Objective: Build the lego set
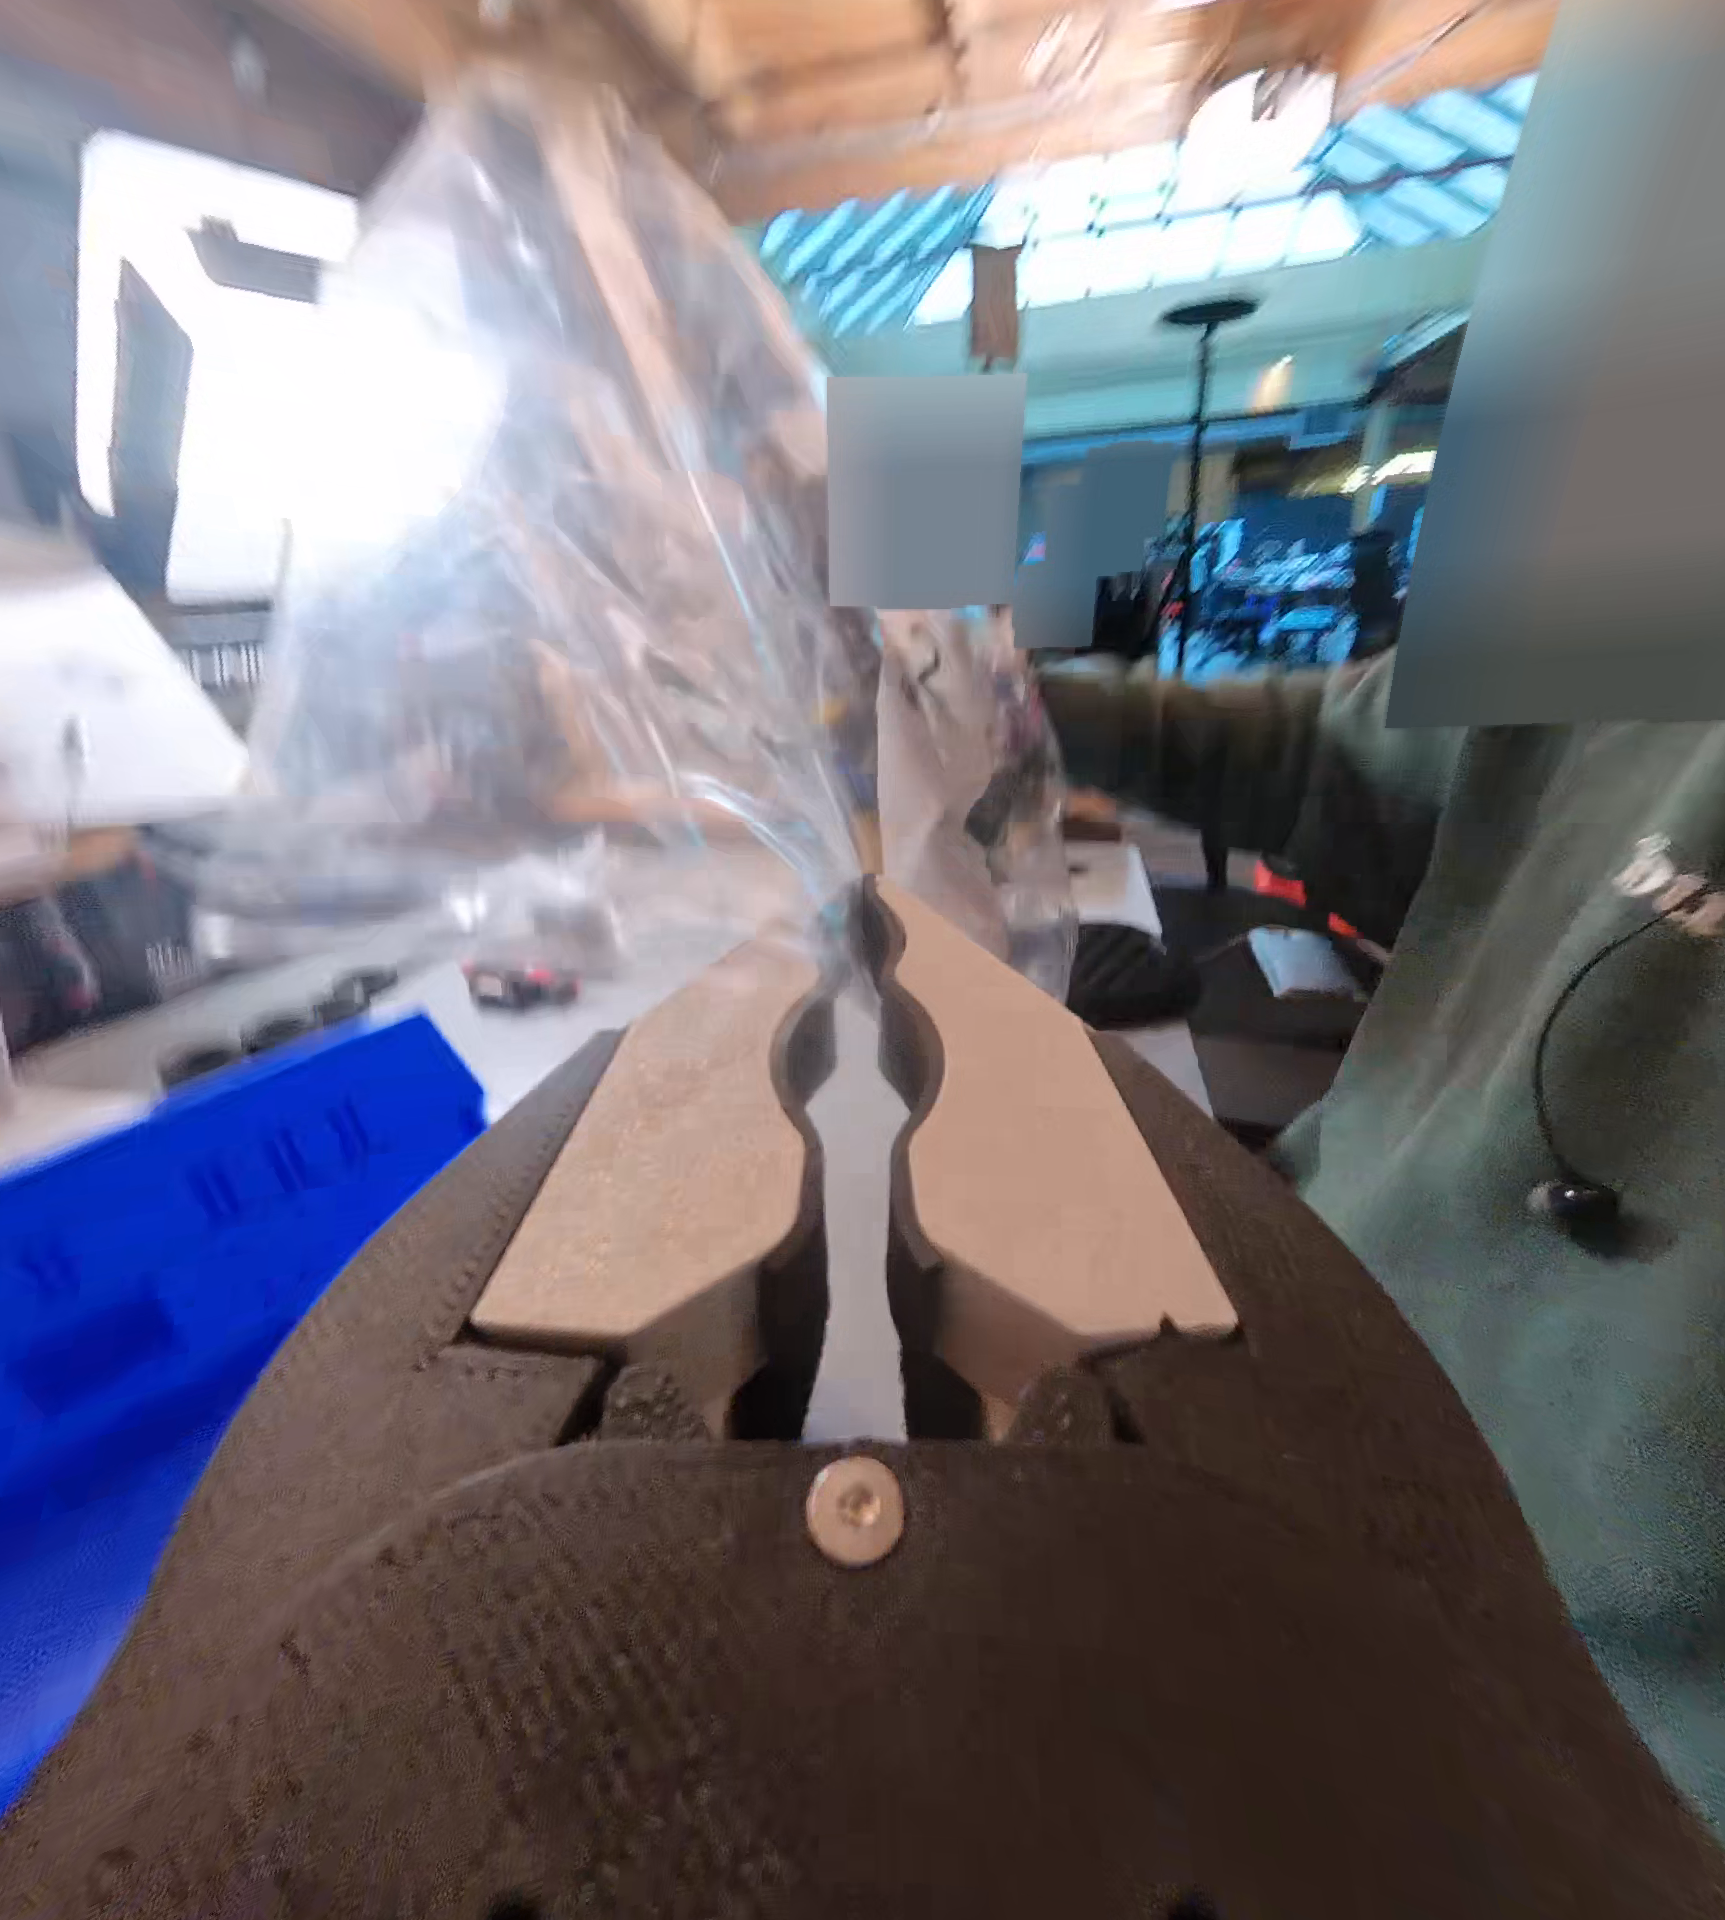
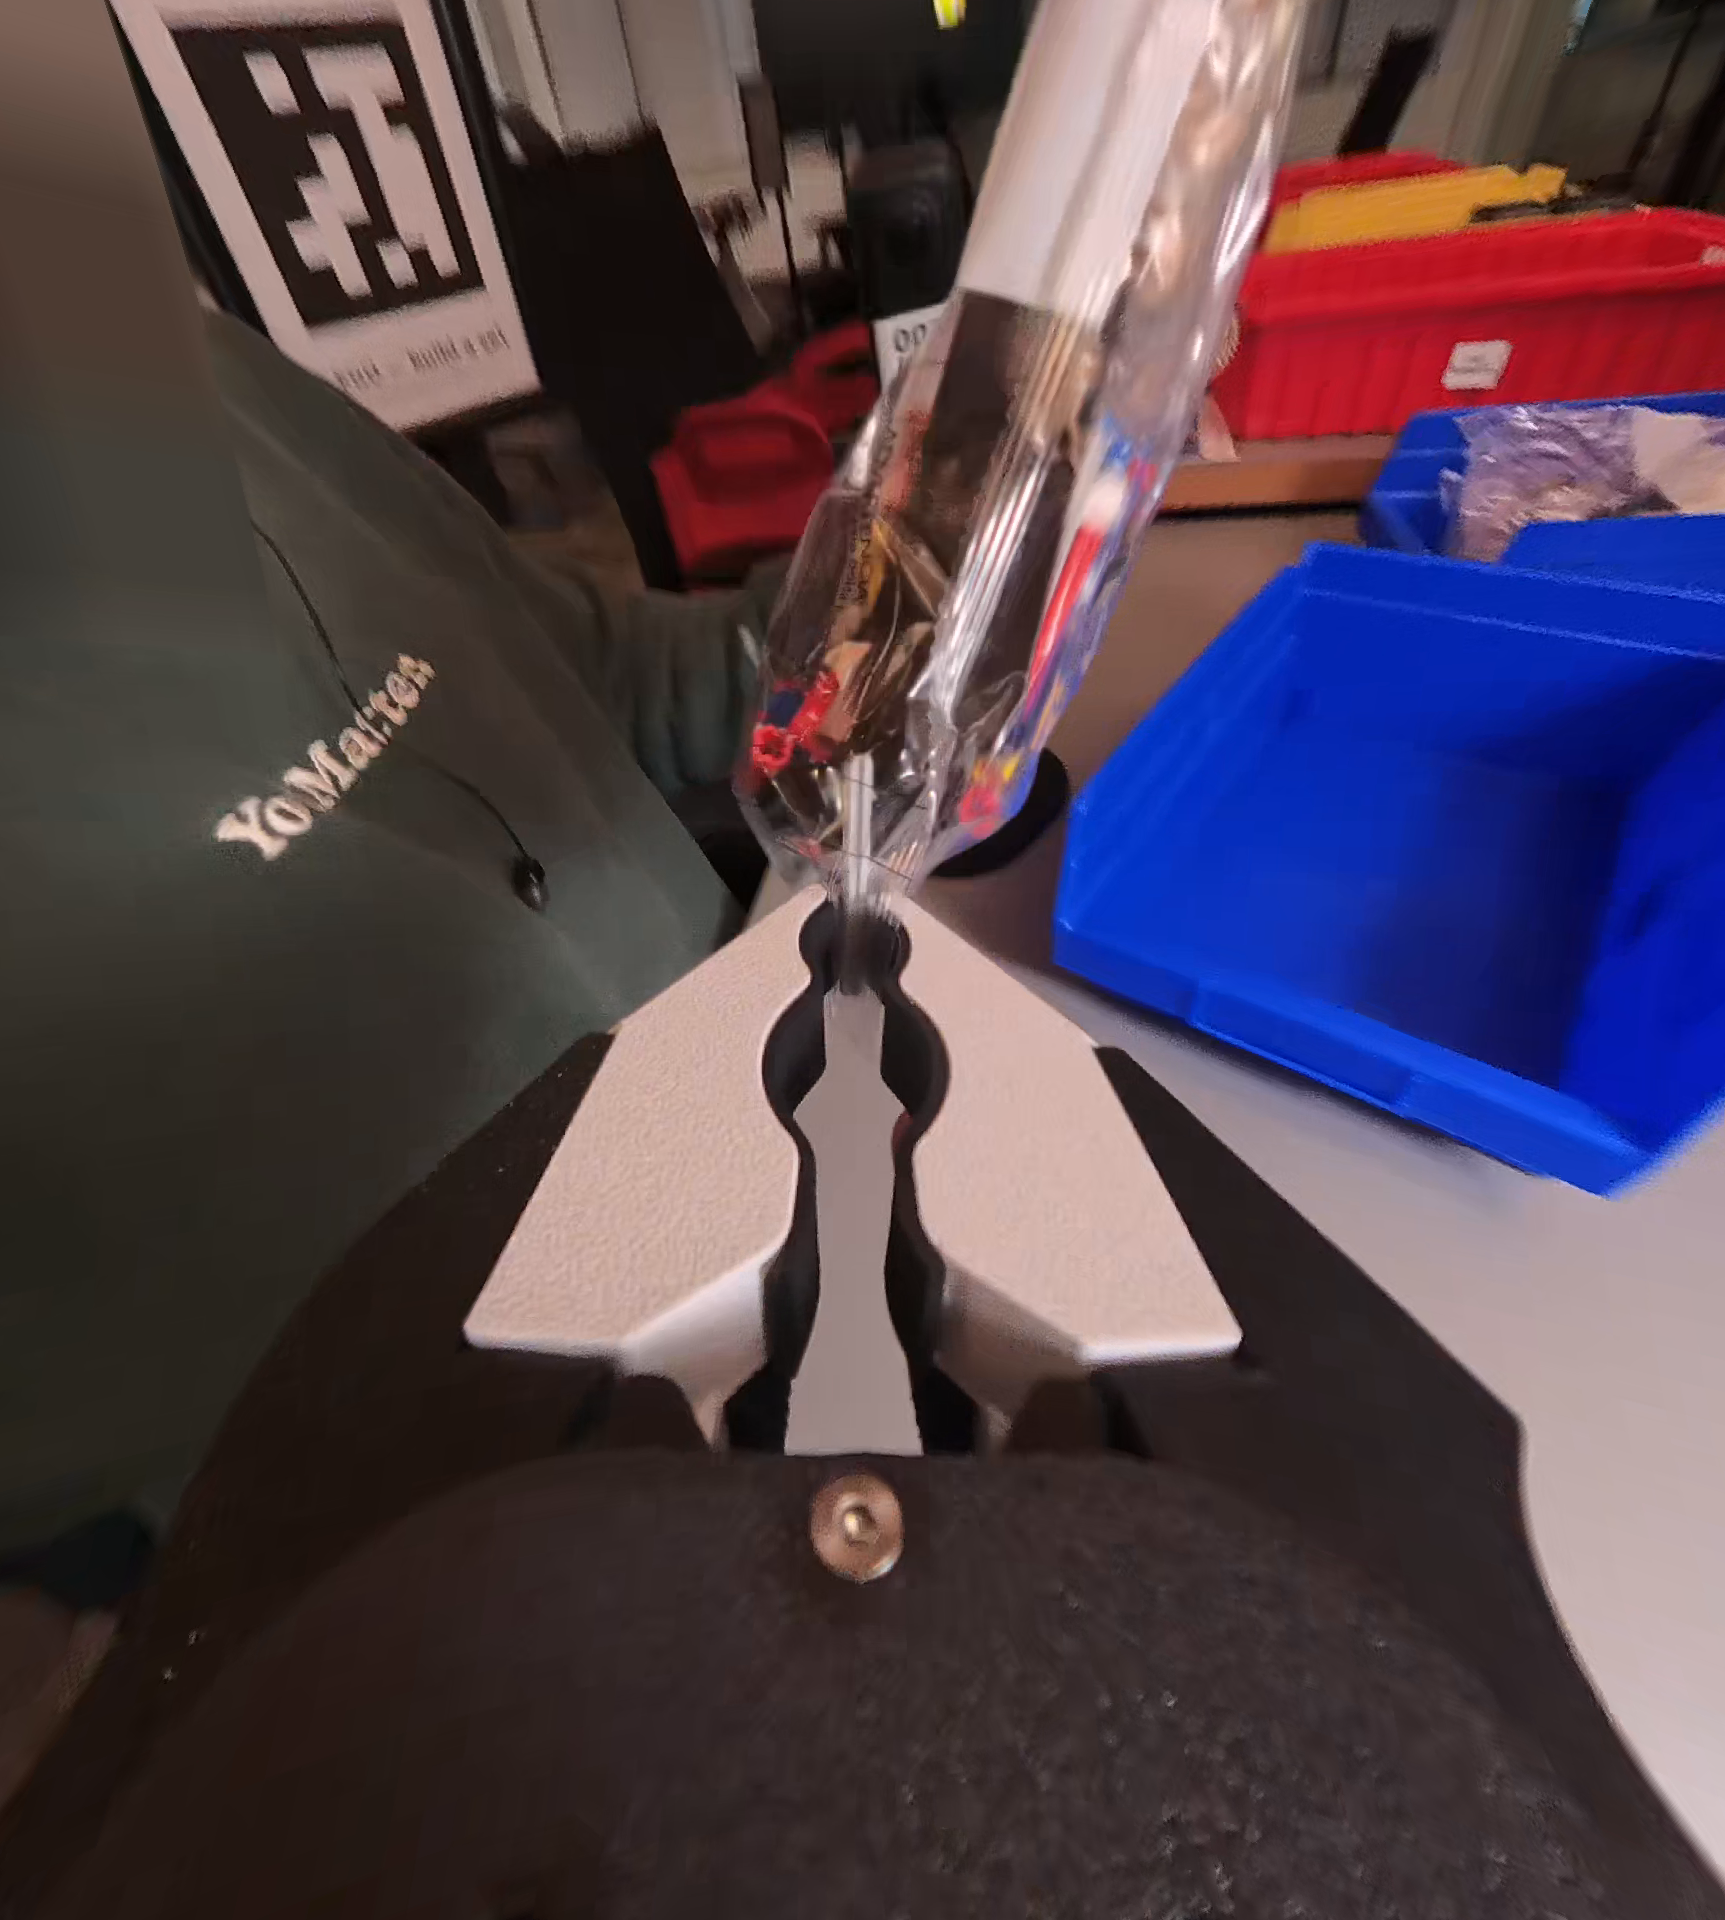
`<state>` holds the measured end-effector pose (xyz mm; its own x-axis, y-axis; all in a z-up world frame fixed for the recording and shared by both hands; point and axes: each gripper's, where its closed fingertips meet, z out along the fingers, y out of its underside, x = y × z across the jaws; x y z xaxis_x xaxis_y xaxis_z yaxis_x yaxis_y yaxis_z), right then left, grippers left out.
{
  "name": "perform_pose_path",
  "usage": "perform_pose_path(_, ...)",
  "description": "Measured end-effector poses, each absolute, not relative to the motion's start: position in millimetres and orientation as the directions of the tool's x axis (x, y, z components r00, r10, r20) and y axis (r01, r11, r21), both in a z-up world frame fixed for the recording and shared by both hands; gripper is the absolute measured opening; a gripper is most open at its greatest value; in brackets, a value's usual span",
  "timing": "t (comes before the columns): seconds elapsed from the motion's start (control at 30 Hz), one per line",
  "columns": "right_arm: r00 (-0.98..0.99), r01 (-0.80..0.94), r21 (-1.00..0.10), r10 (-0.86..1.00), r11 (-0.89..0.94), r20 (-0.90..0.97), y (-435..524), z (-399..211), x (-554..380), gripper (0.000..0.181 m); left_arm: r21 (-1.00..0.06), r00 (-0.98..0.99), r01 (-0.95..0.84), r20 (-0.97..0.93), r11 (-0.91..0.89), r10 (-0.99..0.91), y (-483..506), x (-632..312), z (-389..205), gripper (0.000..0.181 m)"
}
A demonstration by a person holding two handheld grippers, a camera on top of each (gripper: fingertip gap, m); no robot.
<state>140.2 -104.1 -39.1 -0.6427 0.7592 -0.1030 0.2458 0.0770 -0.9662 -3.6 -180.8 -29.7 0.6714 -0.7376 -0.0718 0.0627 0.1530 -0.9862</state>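
We hold a clear plastic bag (image 1: 546, 540) of lego pieces up in the air, pinched from two sides: our left gripper (image 1: 863, 914) is clenched on a gathered edge of the film right at its fingertips, and the bag billows up and to the left from there. In the right wrist view our right gripper (image 2: 856, 940) is likewise clamped on a bunched corner of the same bag (image 2: 951, 582), which rises straight ahead of the fingertips; small red, blue and dark pieces sit crowded at its lower end, too blurred to count. On the grey table (image 2: 1460, 1351) we count two blue bins: the nearer one (image 2: 1440, 862) lies just right of the bag and shows only its bare inside, while the farther one (image 2: 1429, 488) behind it holds crumpled plastic bags. A red crate (image 2: 1523, 312) stands farther back with yellow items in it. In the left view a small dark toy car (image 1: 522, 979) rests on the tabletop beyond a blue bin (image 1: 110, 1299). A person in a green sweatshirt (image 2: 162, 831) stands close by.
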Motion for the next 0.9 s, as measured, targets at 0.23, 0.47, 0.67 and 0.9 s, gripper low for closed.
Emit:
perform_pose_path(0.23, -0.673, 0.490, -0.767, 0.739, 0.414, -0.032, -89.3, -11.9, 171.8, 0.002, -0.995, 0.772, 0.075, 0.097, -0.062, -0.628, -177.9, -12.5, -79.0, 0.036)
perform_pose_path(0.47, -0.729, 0.621, -0.436, 0.685, 0.652, -0.014, -92.9, 0.3, 186.4, 0.002, -0.983, 0.809, -0.174, -0.180, 0.064, -0.560, -177.9, -22.6, 6.6, 0.051)
perform_pose_path(0.67, -0.812, 0.559, -0.367, 0.581, 0.744, -0.058, -119.0, -11.8, 156.4, 0.002, -0.944, 0.473, -0.328, -0.125, -0.043, -0.872, -131.5, 94.2, 3.0, 0.059)
perform_pose_path(0.9, -0.822, 0.501, -0.395, 0.566, 0.770, 0.061, -118.1, -11.0, 132.5, 0.004, -0.917, 0.180, -0.351, 0.135, -0.192, -0.974, -124.0, 123.8, -16.5, 0.015)
